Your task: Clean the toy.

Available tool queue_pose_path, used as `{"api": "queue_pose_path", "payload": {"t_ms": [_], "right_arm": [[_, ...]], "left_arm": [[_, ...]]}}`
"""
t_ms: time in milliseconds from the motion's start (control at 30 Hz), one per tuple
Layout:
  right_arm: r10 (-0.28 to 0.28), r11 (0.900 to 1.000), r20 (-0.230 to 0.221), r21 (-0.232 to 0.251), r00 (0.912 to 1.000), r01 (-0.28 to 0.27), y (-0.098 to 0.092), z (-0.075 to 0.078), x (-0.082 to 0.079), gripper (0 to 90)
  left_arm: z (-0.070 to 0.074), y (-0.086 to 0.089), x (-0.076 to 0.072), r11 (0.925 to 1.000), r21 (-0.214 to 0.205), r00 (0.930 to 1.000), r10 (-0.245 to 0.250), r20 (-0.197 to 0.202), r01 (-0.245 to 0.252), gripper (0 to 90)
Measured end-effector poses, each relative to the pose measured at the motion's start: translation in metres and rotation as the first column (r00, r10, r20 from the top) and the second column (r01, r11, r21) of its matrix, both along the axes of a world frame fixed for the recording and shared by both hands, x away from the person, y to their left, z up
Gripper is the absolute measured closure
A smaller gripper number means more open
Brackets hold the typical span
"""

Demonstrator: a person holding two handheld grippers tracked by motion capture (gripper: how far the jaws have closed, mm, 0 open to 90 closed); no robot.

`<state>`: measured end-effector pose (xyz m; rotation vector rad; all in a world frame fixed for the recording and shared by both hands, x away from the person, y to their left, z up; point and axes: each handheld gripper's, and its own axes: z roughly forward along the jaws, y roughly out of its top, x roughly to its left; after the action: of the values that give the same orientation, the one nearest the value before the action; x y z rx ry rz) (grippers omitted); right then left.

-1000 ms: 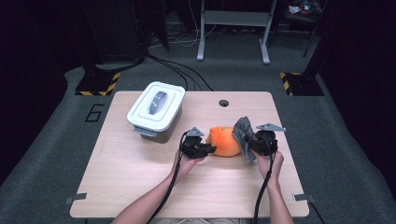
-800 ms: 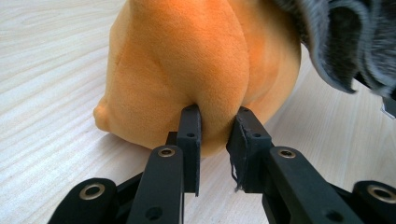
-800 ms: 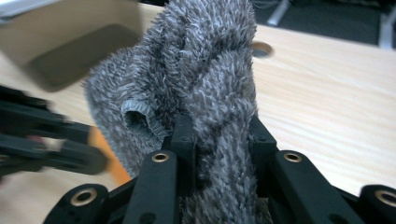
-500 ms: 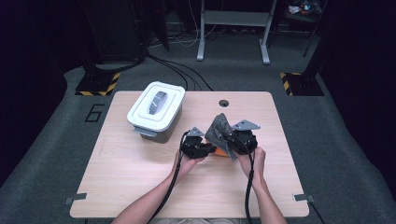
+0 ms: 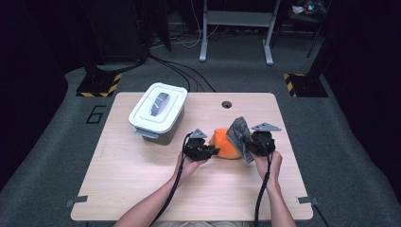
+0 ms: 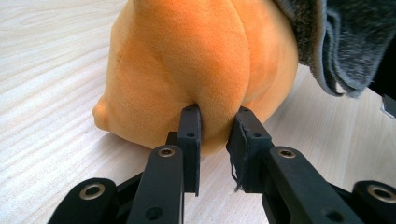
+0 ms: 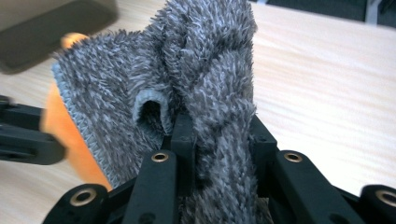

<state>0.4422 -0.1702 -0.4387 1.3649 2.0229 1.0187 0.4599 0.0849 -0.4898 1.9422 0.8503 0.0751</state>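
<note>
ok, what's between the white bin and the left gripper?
Bare wood tabletop, per the high view: nothing lies between the white bin and the left gripper, which pinches the orange plush.

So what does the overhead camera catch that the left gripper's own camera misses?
The high view alone takes in the white lidded box, the table, both forearms and the right gripper clamping the grey cloth. The left gripper view alone reveals the left gripper pinching a fold of the orange plush toy. Both show toy, cloth and tabletop.
</note>
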Motion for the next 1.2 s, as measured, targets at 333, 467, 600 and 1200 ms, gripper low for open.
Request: {"api": "queue_pose_path", "payload": {"t_ms": [333,467,600,1200], "right_arm": [[-0.062,0.9949,-0.094,0.073,0.9936,0.069,-0.026,-0.027,0.015,70.2],[-0.067,0.9955,-0.093,0.060,0.9934,0.073,-0.025,-0.026,0.015,70.2],[-0.070,0.9957,-0.090,0.055,0.9935,0.075,-0.024,-0.025,0.015,70.1],[-0.055,0.9963,-0.050,0.063,0.9972,0.058,-0.020,-0.015,0.009,70.3]], "left_arm": [[-0.001,0.001,0.001,1.0000,-0.001,1.0000,-0.004,-0.002,0.004,74.2],[0.000,0.000,-0.001,0.9988,0.036,0.9972,-0.037,0.066,0.035,69.2],[-0.001,-0.001,-0.007,0.9928,0.108,0.9895,-0.064,0.129,0.050,49.3],[-0.008,-0.006,-0.008,0.9848,0.169,0.9889,-0.064,0.134,0.041,75.4]]}}
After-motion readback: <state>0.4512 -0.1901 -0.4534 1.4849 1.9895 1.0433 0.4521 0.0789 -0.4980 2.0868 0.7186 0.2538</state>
